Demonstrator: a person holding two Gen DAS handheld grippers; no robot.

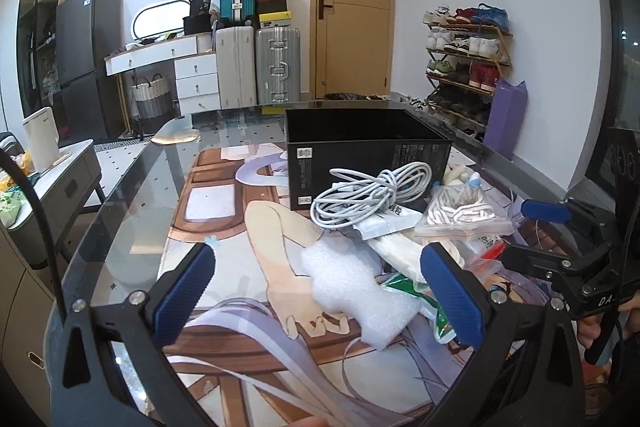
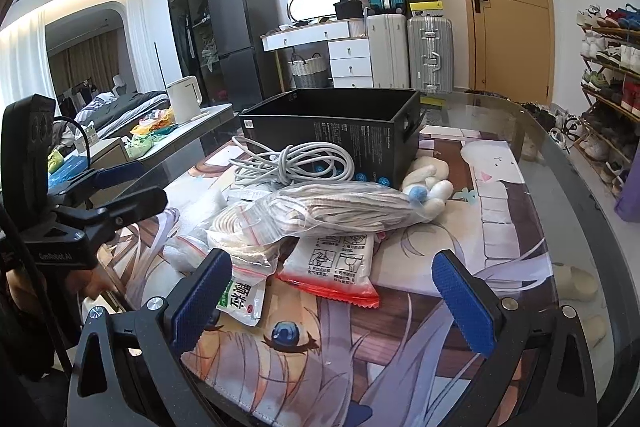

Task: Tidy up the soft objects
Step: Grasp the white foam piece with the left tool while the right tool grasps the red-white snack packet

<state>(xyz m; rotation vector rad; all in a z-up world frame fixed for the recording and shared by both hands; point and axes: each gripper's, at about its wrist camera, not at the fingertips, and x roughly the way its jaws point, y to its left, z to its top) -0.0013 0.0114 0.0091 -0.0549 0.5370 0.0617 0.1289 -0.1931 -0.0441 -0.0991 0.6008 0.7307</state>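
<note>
A pile of soft things lies on the glass table in front of an open black box [image 1: 360,151] [image 2: 336,135]. It holds a coiled white cable [image 1: 372,197] [image 2: 296,163], a clear bag of cords [image 1: 460,213] [image 2: 332,207], a white foam piece [image 1: 352,287], a white plush toy [image 2: 430,183], a red-edged packet [image 2: 332,267] and a green-labelled packet [image 2: 242,297]. My left gripper [image 1: 320,291] is open and empty, with the foam between its fingers. My right gripper [image 2: 336,295] is open and empty, just short of the packets.
A printed mat [image 1: 240,227] covers the glass table, whose curved edge [image 1: 120,187] runs along the left. Suitcases [image 1: 276,67], a white dresser [image 1: 196,75], a door and a shoe rack [image 1: 464,67] stand behind. A side table with a kettle [image 2: 182,99] is at left.
</note>
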